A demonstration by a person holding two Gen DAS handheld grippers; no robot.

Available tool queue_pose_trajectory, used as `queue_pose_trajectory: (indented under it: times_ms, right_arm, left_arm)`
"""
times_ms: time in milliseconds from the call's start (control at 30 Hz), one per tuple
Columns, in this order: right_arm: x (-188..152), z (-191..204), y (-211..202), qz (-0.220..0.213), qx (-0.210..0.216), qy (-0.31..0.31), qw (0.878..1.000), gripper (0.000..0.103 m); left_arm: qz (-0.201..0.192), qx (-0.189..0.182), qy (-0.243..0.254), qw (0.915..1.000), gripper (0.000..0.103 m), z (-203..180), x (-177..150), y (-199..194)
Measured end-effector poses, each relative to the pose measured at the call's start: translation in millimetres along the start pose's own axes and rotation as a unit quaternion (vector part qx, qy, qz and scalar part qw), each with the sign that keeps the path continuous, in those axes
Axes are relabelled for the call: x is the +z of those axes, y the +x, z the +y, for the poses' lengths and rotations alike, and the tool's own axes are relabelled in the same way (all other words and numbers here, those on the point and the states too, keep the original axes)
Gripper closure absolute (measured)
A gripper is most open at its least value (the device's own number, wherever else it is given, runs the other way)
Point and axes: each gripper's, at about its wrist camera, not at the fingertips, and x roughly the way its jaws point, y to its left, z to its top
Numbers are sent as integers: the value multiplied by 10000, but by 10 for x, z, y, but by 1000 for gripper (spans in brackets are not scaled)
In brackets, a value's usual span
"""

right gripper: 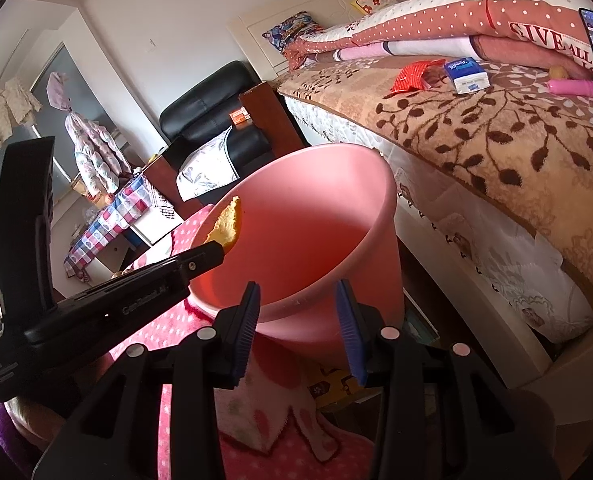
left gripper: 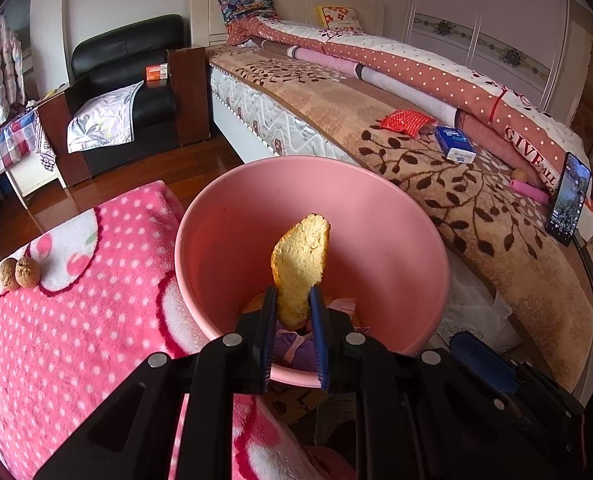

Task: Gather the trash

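A pink plastic bin (left gripper: 380,192) stands between a pink dotted blanket and the bed. My left gripper (left gripper: 293,292) is shut on a yellow, spongy piece of bread or peel (left gripper: 300,260) and holds it upright over the bin's mouth. Purple and pink wrappers (left gripper: 292,346) lie at the bottom. In the right wrist view the same piece (right gripper: 226,224) hangs at the bin's (right gripper: 336,240) left rim in the left gripper (right gripper: 221,251). My right gripper (right gripper: 296,294) is open and empty, just short of the bin's near wall. Its blue pad (left gripper: 480,360) shows beside the bin.
Two walnuts (left gripper: 18,274) rest on the pink dotted blanket (left gripper: 76,340). On the bed's brown leaf-print cover (left gripper: 476,216) lie a red wrapper (left gripper: 406,121), a blue tissue pack (left gripper: 454,144), a pink tube (left gripper: 528,191) and a phone (left gripper: 568,200). A black armchair (left gripper: 128,80) stands beyond.
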Motion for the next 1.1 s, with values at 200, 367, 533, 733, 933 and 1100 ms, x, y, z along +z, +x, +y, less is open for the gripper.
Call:
queue_pose_trajectory:
  times_ms: [200, 367, 533, 733, 933, 1100]
  right_arm:
    - [-5, -1, -5, 12, 2, -2, 10000, 63]
    - [-10, 3, 3, 26, -3, -24, 10000, 63]
    - [-8, 22, -4, 27, -18, -50, 10000, 63]
    - [-5, 68, -45, -45, -121, -173, 9998, 63]
    - [-6, 84, -42, -11, -126, -168, 9998, 63]
    - [-7, 121, -45, 0, -122, -228, 9997, 63]
  left_arm:
    - [-28, 36, -19, 10000, 86, 16, 2, 13]
    - [-135, 32, -4, 9999, 71, 21, 9, -33]
    - [-179, 87, -31, 9998, 66, 29, 10, -80]
    - [-187, 166, -121, 9996, 66, 63, -4, -138]
    - [-285, 217, -70, 9993, 68, 67, 4, -203]
    - [-317, 281, -86, 9991, 70, 87, 1, -222]
